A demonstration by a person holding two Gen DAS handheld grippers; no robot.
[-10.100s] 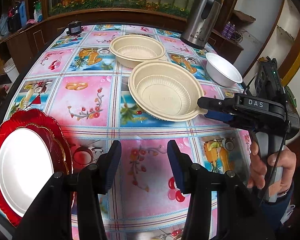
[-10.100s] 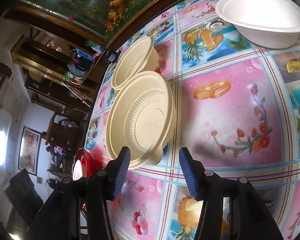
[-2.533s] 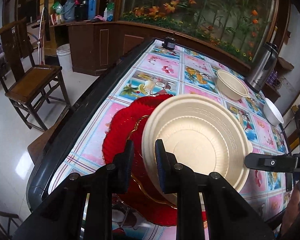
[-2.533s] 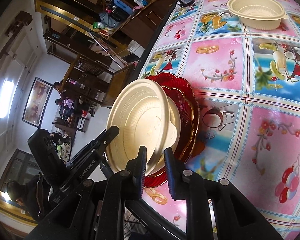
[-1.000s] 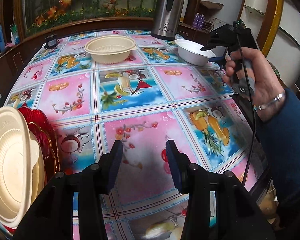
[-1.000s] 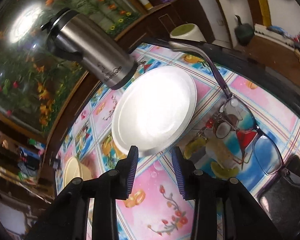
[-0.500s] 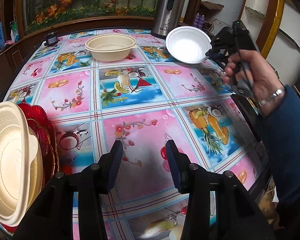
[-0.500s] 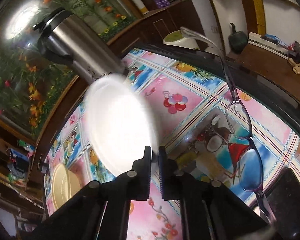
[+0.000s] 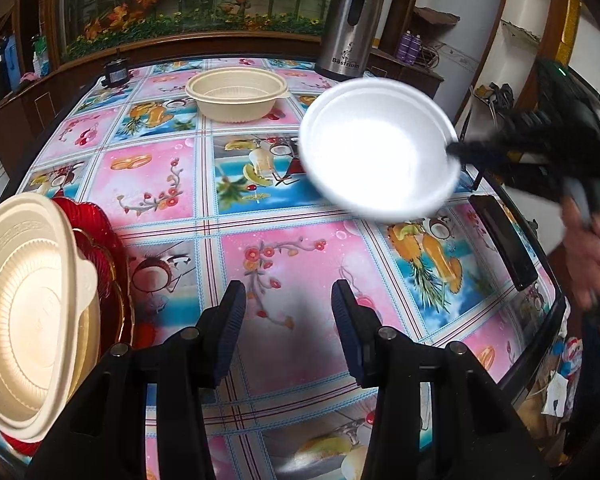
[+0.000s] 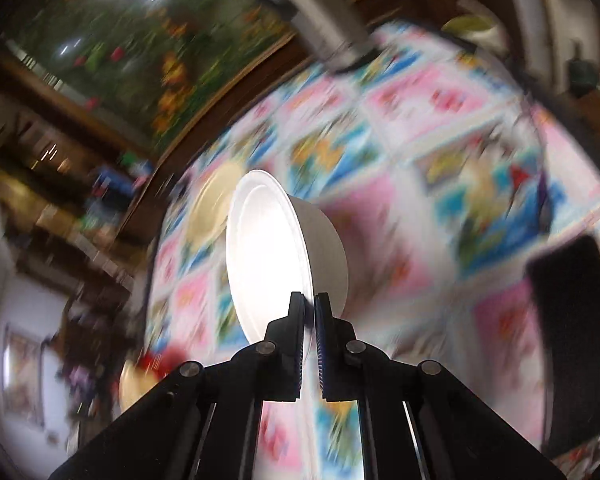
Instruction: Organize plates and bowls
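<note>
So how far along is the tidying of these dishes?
Partly done: one beige bowl already sits on the red plates at the table's near left. In hand: the right hand-held gripper is clamped on the white bowl's rim, holding it above the table. Left: the other beige bowl waits at the far side.

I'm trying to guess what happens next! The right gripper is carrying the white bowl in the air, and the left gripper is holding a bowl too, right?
Not quite. The right gripper does carry the white bowl by its rim, above the table. But the left gripper holds nothing: the left wrist view shows its jaws apart with only the tablecloth between them.
</note>
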